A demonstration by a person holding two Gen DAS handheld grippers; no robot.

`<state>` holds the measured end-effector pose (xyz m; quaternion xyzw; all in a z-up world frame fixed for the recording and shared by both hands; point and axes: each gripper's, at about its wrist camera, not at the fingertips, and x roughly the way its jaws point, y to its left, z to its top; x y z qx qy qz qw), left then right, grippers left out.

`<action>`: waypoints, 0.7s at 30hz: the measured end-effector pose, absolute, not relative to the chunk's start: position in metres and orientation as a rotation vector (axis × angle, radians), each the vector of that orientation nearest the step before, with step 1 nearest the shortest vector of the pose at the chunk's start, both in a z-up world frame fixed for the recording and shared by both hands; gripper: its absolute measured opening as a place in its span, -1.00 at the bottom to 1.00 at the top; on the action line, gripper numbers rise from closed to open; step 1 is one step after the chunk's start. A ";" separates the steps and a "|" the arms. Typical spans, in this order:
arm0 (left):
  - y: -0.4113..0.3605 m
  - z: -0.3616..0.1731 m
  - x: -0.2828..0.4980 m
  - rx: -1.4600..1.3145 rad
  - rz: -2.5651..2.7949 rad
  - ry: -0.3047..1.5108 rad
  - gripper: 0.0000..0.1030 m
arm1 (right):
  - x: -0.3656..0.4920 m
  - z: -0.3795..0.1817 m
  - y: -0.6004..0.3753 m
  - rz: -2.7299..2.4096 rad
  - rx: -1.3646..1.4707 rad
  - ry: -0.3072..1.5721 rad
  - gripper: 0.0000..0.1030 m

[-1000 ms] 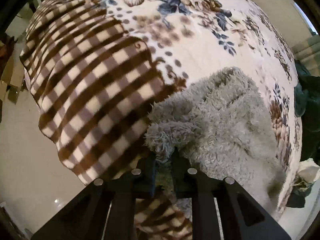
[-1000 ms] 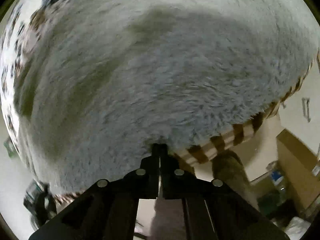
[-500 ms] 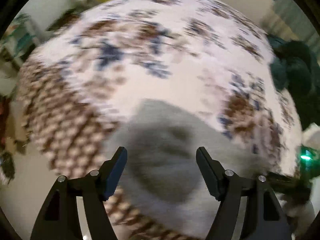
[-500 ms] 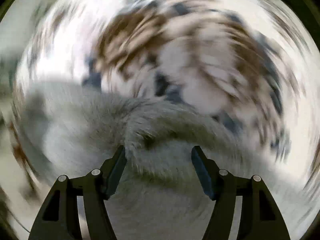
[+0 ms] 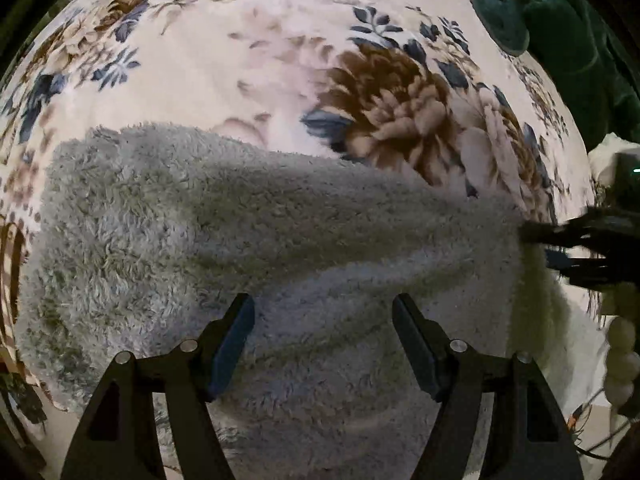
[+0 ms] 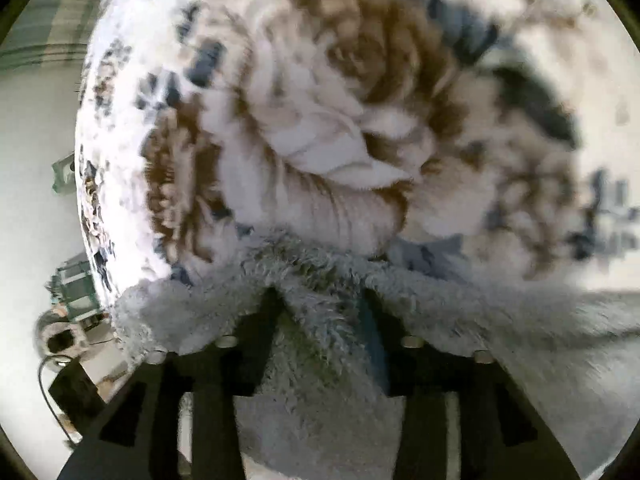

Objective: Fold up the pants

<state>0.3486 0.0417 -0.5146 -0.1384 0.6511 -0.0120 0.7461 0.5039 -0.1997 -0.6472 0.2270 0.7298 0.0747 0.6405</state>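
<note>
**Both grippers lined up on the fleece pants, next fold coming**

Closest in, the left gripper (image 5: 323, 336) hangs over the grey fuzzy pants (image 5: 248, 240) with its 2 fingers spread wide and nothing between them, hovering above the cloth rather than touching it. My guess is it's just picking its next grab spot. The jaws have just been opening.

Over on the right gripper (image 6: 320, 300), a ridge of the same pants (image 6: 320, 320) bunches up between the fingers and the jaws have just been closing. It's blurry, though, so I can't tell if the pads actually bite yet. Probably grabbing the edge to carry it over.

The pants lie spread across the floral blanket (image 5: 280, 60), which gives a flat, soft surface for folding. Further back there's a dark green cloth (image 5: 560, 32) well off to the side.
</note>
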 end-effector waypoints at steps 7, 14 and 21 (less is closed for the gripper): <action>0.062 -0.508 0.331 -0.282 0.014 1.432 0.35 | 0.449 -0.635 -0.201 0.134 0.298 1.681 -0.02; 0.121 -0.474 0.275 -0.397 0.203 1.401 0.35 | 0.363 -0.604 -0.243 0.033 0.583 1.680 0.22; 0.170 -0.502 0.255 -0.657 0.380 1.417 0.35 | 0.240 -0.652 -0.258 -0.122 1.121 1.795 0.24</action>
